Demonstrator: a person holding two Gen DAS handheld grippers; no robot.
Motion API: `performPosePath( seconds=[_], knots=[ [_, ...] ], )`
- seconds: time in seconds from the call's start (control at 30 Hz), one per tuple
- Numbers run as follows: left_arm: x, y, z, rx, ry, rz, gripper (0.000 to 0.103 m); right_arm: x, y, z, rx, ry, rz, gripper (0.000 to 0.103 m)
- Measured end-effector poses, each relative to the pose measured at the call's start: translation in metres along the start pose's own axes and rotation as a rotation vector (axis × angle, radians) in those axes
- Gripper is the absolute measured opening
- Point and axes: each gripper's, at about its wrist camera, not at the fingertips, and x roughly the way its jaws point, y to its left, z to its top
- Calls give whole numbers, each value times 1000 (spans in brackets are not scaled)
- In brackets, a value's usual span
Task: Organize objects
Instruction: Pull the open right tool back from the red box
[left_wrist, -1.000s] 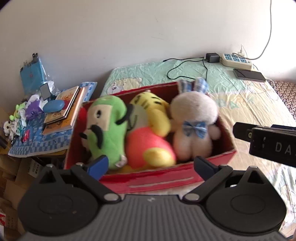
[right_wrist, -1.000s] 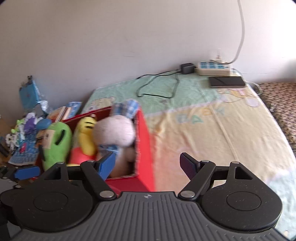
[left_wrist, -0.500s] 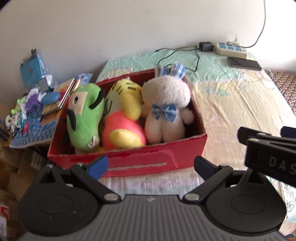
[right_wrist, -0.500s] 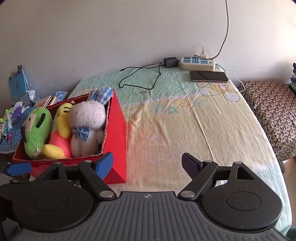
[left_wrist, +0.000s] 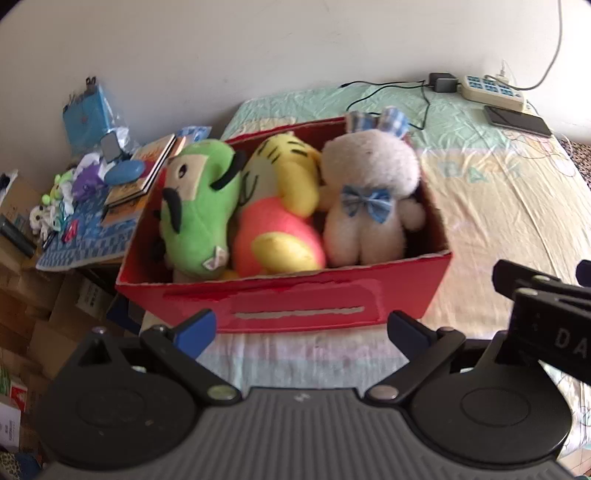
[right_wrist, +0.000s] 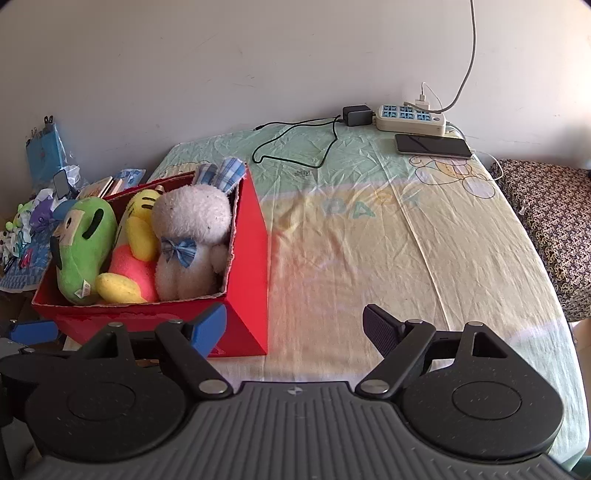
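Note:
A red cardboard box (left_wrist: 295, 295) (right_wrist: 247, 236) stands at the left end of the bed. Three plush toys fill it: a green one (left_wrist: 199, 206) (right_wrist: 85, 240), a yellow and pink tiger (left_wrist: 280, 214) (right_wrist: 129, 258) and a white rabbit with a blue bow (left_wrist: 369, 192) (right_wrist: 192, 236). My left gripper (left_wrist: 299, 328) is open just in front of the box's near wall, nothing between its fingers. My right gripper (right_wrist: 295, 325) is open too, its left finger near the box's front right corner, over the bare sheet. The right gripper's body shows at the right of the left wrist view (left_wrist: 546, 321).
A power strip (right_wrist: 410, 118), a charger with a black cable (right_wrist: 295, 140) and a phone (right_wrist: 432, 146) lie at the far end of the bed. Left of the bed, a cluttered side table (left_wrist: 92, 206) holds books and small toys. A patterned cushion (right_wrist: 554, 229) lies on the right.
Both views have drawn back from the box, so it sits farther off and its front wall shows in full. The right gripper's left finger has left the white rabbit.

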Motion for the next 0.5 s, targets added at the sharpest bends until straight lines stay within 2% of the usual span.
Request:
performPosePath(
  seconds=[0.33, 0.5],
  knots=[
    [5, 17, 9, 8, 16, -31, 100, 0, 13, 5, 55, -15, -52, 83],
    [4, 17, 15, 37, -13, -54, 100, -2, 10, 3, 110, -35, -94, 83]
  ],
)
